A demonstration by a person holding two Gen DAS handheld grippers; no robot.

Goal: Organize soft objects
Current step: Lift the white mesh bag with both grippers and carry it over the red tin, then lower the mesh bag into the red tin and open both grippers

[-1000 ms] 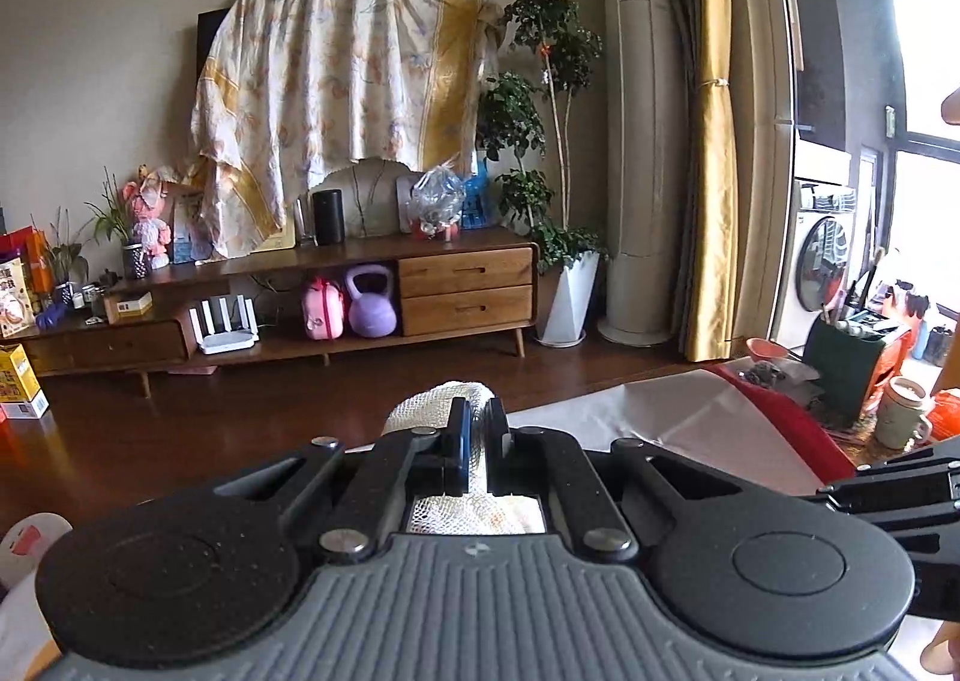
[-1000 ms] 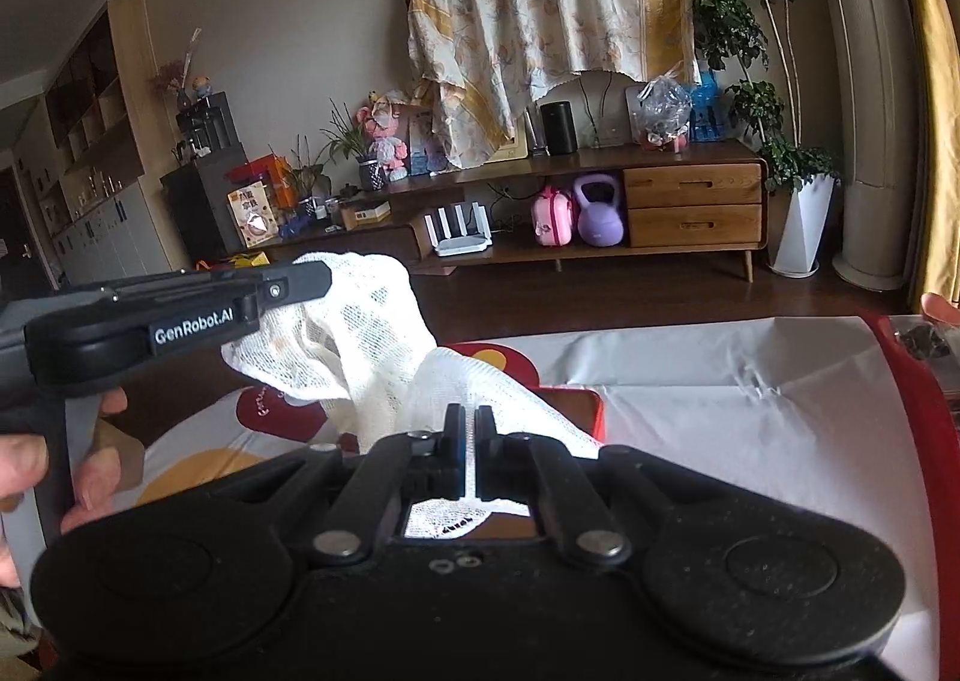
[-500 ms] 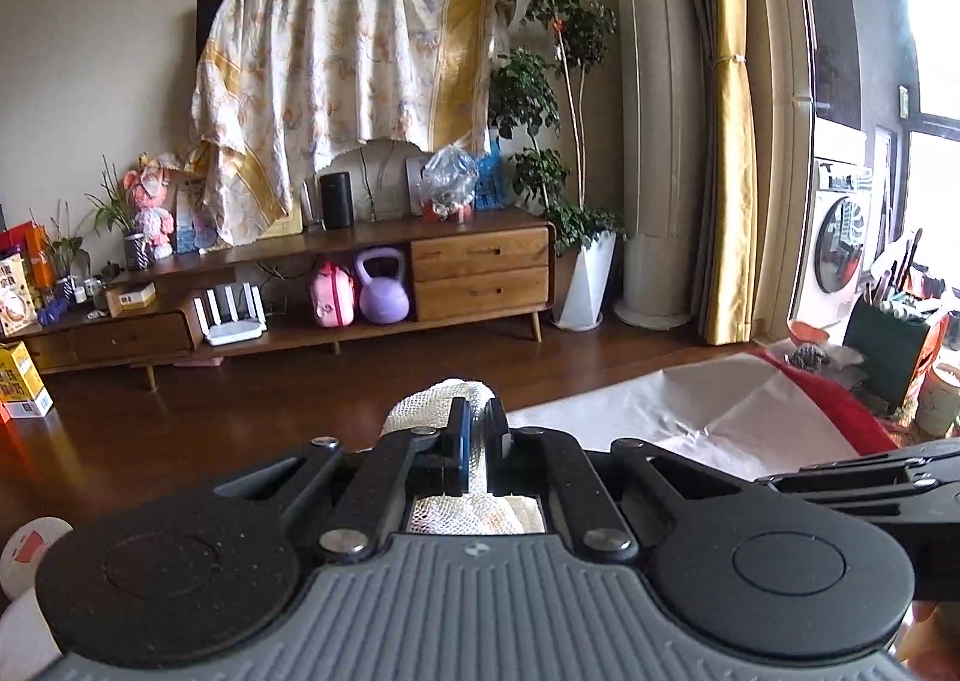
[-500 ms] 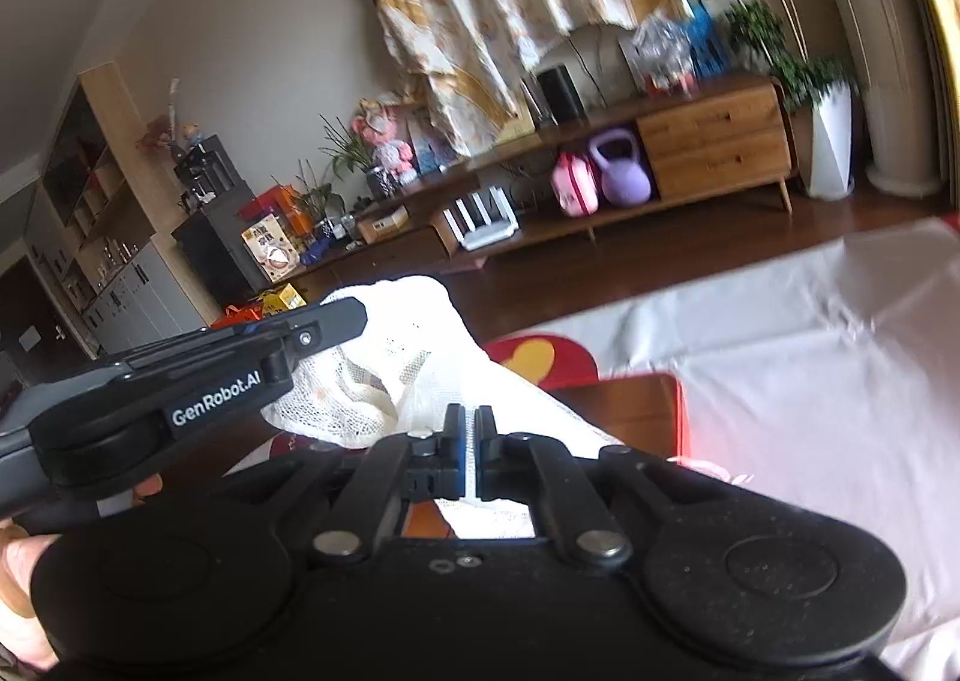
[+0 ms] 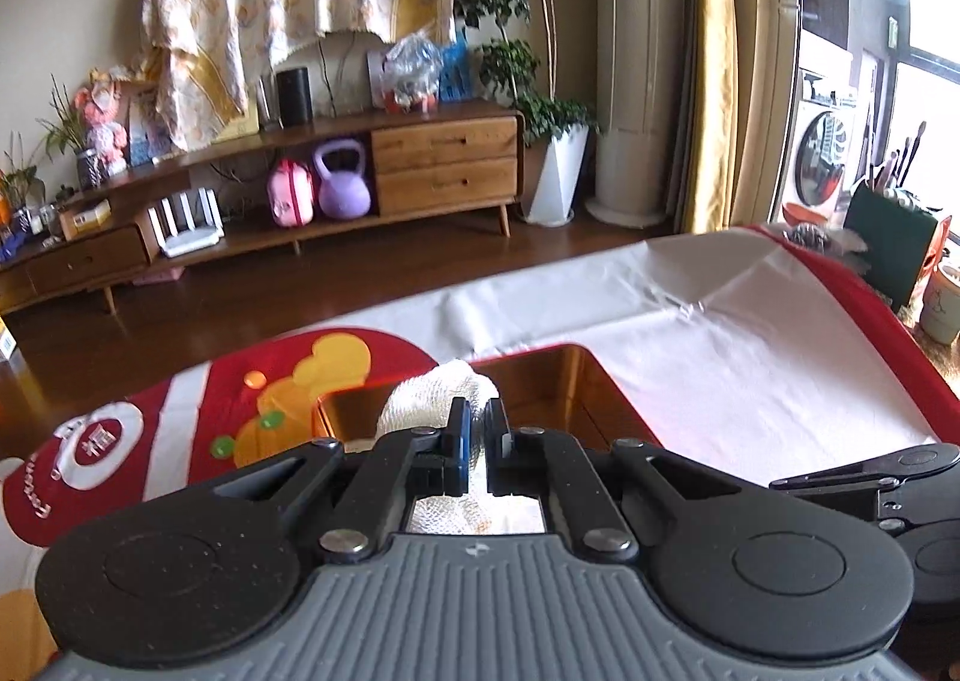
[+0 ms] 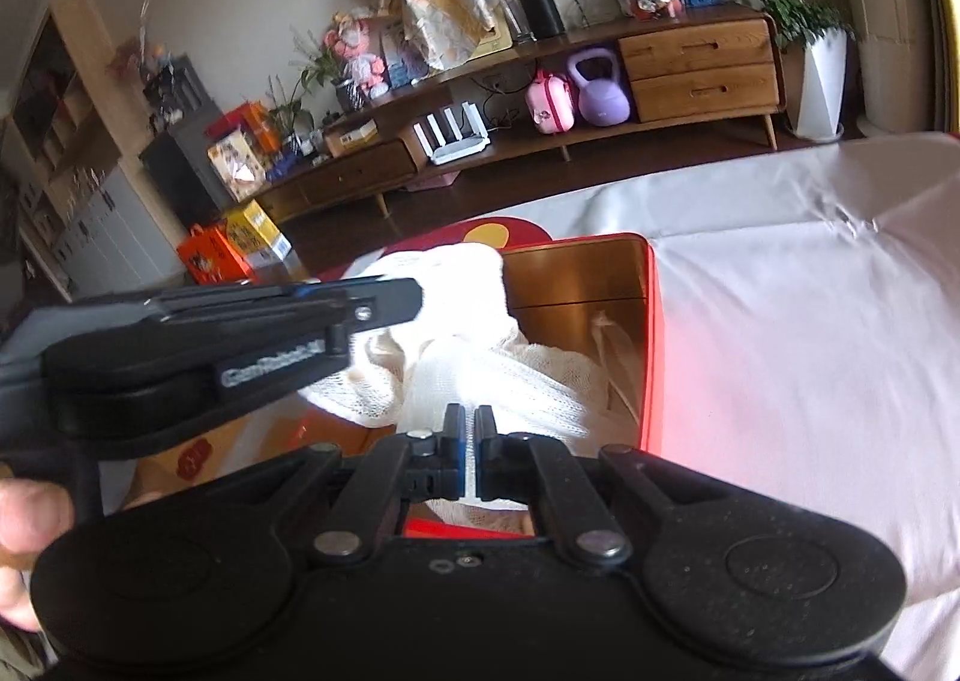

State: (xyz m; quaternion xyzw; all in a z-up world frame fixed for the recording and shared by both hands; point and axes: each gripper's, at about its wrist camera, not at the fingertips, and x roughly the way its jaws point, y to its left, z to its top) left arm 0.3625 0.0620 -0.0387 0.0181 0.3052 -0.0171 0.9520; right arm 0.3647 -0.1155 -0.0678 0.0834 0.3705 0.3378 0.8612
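Left wrist view: left gripper (image 5: 474, 441) is pinching a bunch of the white mesh cloth (image 5: 441, 399), jaws clamped together on it, fabric bulging out past the tips. Cloth is hanging over the near left part of the red box (image 5: 624, 399), which is showing a shiny gold lining. Box is sitting on the tabletop, on a white sheet (image 5: 720, 345) that is wrinkling toward the far right; a red printed bag (image 5: 198, 411) with orange shapes is lying to the left. Right gripper's edge is poking in at the right.

Right wrist view: right gripper (image 6: 469, 441) is likewise clamping a fold of the same cloth (image 6: 516, 375), jaws together on it with only the thin fabric between. Left gripper (image 6: 396, 294) is crossing in from the left, its tip buried in the cloth's far left corner. So the cloth is spanning between both grippers, sagging into the box (image 6: 651, 333); a loose tail is trailing against the inner right wall. A hand (image 6: 30, 513) is gripping the left tool's handle at the near left edge.

Handling, my read: cloth is looking like open-weave gauze, very light, fully limp, no shape of its own. It is going to droop and bunch wherever it isn't being supported, and the weave may be snagging on jaw edges or the box rim. Not fragile, not slippery. Pinching corners or a gathered fold is working best. Box is looking rigid, smooth-walled, rounded at the corners.
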